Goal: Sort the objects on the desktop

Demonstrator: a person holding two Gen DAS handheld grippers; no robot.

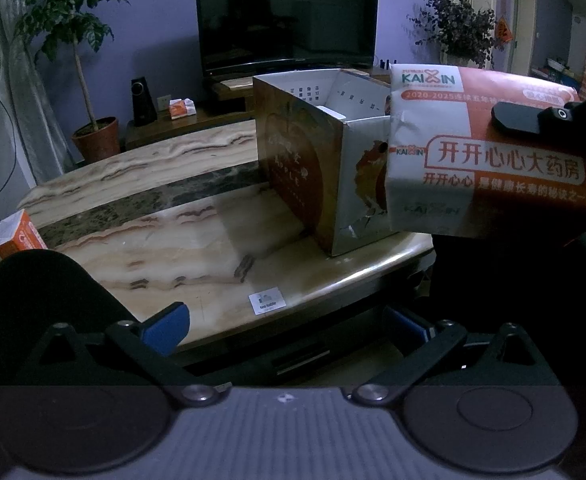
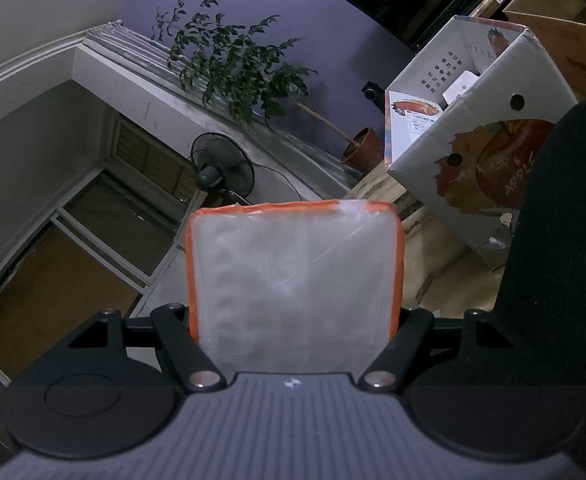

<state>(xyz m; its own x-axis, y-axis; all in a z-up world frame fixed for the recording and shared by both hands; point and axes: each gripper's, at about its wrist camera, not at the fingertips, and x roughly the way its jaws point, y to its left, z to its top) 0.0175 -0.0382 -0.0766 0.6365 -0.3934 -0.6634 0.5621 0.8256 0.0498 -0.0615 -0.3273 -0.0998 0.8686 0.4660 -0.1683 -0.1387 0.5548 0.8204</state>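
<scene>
A dim living room with lavender-painted walls (image 1: pixel 165 40). A large dark flat-screen television (image 1: pixel 287 16) stands on a low wooden media cabinet (image 1: pixel 197 120), a small black speaker (image 1: pixel 144 101) beside it. A leafy potted tree in a terracotta pot (image 1: pixel 96 138) and a black pedestal fan (image 2: pixel 223 166) occupy the corner near grey curtains (image 2: pixel 141 46). The polished marble-patterned bench (image 1: pixel 197 240) fills the foreground.

tissue pack (image 1: pixel 489 160): "KAIXIN", "2020-2025", "开开心心大药房" | cardboard box (image 1: pixel 305 168): "Apple" | table sticker (image 1: pixel 267 301): unreadable
</scene>
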